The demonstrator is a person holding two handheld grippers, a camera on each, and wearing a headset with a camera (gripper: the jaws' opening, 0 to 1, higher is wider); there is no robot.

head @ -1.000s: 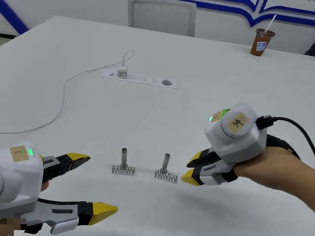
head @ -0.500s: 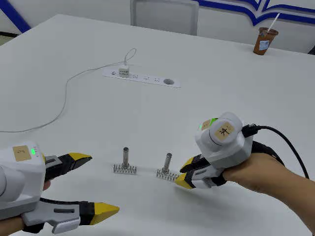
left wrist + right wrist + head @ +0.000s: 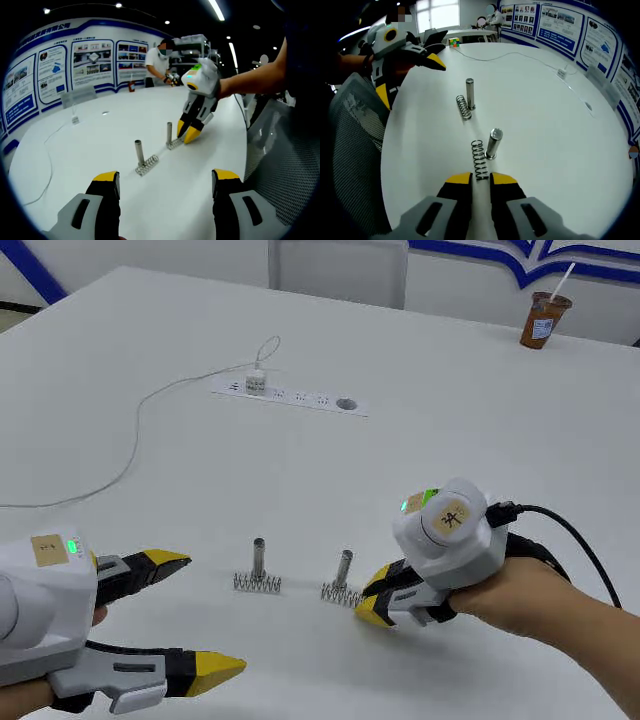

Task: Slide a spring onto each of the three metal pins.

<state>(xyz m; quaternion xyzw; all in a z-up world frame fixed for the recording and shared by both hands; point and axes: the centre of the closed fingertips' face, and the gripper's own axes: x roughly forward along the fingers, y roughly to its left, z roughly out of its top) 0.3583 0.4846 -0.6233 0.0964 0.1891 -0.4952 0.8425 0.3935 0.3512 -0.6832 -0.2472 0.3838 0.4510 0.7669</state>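
left gripper (image 3: 195,615) hovers low at the near left of the white table (image 3: 420,440), jaws spread wide, nothing between them. right gripper (image 3: 372,598) is down at table level on the right, its yellow tips set close with a narrow gap. in the right gripper view the near end of the right spring (image 3: 479,157) lies in that gap; whether the tips press on it cannot be told. that spring lies flat on the table, its far part just beside the foot of the right pin (image 3: 345,565), which stands upright. the left pin (image 3: 259,552) also stands upright, between the two grippers and touching neither, with the left spring (image 3: 257,584) lying flat at its foot on the near side. two pins and two springs are seen; neither spring is on a pin. at the far side lie a power strip (image 3: 290,397) with a white cable (image 3: 135,425), and a brown cup (image 3: 545,318).
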